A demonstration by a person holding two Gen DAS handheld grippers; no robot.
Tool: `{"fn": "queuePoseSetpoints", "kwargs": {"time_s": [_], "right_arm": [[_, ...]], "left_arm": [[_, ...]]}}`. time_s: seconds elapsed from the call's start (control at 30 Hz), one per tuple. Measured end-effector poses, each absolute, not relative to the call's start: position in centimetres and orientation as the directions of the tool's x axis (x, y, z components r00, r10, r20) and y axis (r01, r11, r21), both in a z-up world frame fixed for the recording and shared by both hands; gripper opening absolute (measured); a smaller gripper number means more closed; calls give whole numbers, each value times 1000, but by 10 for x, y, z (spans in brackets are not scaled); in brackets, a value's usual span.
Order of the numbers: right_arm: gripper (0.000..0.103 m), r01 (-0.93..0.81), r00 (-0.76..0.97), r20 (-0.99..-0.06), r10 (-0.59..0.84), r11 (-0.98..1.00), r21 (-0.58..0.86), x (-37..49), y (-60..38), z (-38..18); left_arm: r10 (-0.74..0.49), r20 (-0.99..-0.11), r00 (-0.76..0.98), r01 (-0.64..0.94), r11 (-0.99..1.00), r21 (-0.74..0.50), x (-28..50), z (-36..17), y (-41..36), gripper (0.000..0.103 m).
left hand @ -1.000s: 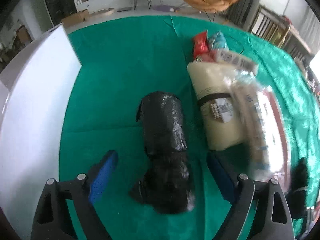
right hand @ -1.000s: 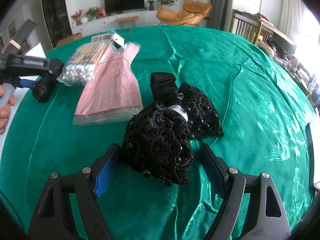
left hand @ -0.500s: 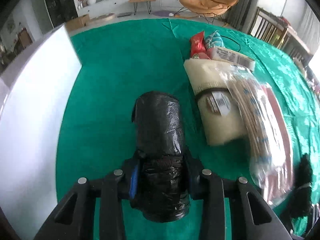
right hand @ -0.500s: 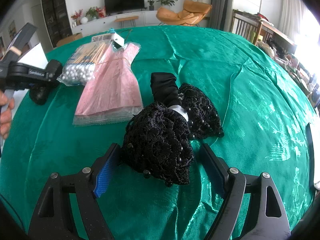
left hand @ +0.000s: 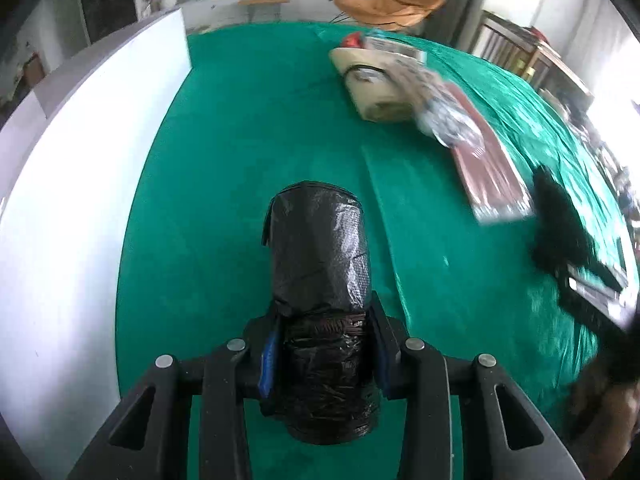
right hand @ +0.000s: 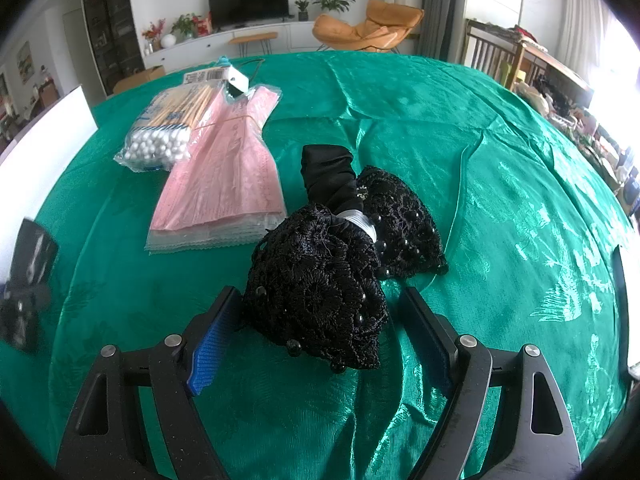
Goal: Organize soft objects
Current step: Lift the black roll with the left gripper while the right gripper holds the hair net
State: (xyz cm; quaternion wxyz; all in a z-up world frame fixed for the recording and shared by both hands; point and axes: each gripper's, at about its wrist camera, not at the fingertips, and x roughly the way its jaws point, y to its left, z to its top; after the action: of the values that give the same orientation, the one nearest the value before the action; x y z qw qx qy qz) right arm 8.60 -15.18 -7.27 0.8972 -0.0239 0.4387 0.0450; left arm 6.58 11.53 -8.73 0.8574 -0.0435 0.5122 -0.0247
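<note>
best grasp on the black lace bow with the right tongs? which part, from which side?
Take the near lobe of the black lace bow, from the near side, angled down. It bulges up off the green cloth and already sits between the open right tongs. The white-banded knot is narrower but hemmed in by both lobes.

We see a crinkled, glossy black plastic roll [left hand: 320,264], a shiny green satin cloth [right hand: 460,128] with woven sheen over the tabletop, a rough black lace bow with glossy beads [right hand: 320,292], a clear-wrapped pink paper pack [right hand: 228,184], and a matt white panel [left hand: 68,200].
</note>
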Motion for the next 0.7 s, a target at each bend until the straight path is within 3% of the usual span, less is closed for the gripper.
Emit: {"fn": "queuePoseSetpoints", "kwargs": {"time_s": [0.1, 0.13, 0.27, 0.4, 0.7], "right_arm": [[83, -102, 611, -789, 60, 995, -3, 86, -152, -73], [83, -102, 611, -789, 60, 995, -3, 86, -152, -73], [83, -102, 611, -789, 60, 995, -3, 86, -152, -73], [83, -102, 611, -789, 60, 995, -3, 86, -152, -73], [84, -101, 611, -789, 59, 995, -4, 86, -151, -73]], "left_arm": [[-27, -860, 509, 33, 999, -12, 67, -92, 104, 85], [-11, -852, 524, 30, 1000, 6, 70, -93, 100, 88], [2, -844, 537, 39, 999, 27, 75, -98, 100, 89], [-21, -830, 558, 3, 1000, -23, 79, -106, 108, 103], [-11, -812, 584, -5, 1000, -18, 79, -107, 108, 103]]}}
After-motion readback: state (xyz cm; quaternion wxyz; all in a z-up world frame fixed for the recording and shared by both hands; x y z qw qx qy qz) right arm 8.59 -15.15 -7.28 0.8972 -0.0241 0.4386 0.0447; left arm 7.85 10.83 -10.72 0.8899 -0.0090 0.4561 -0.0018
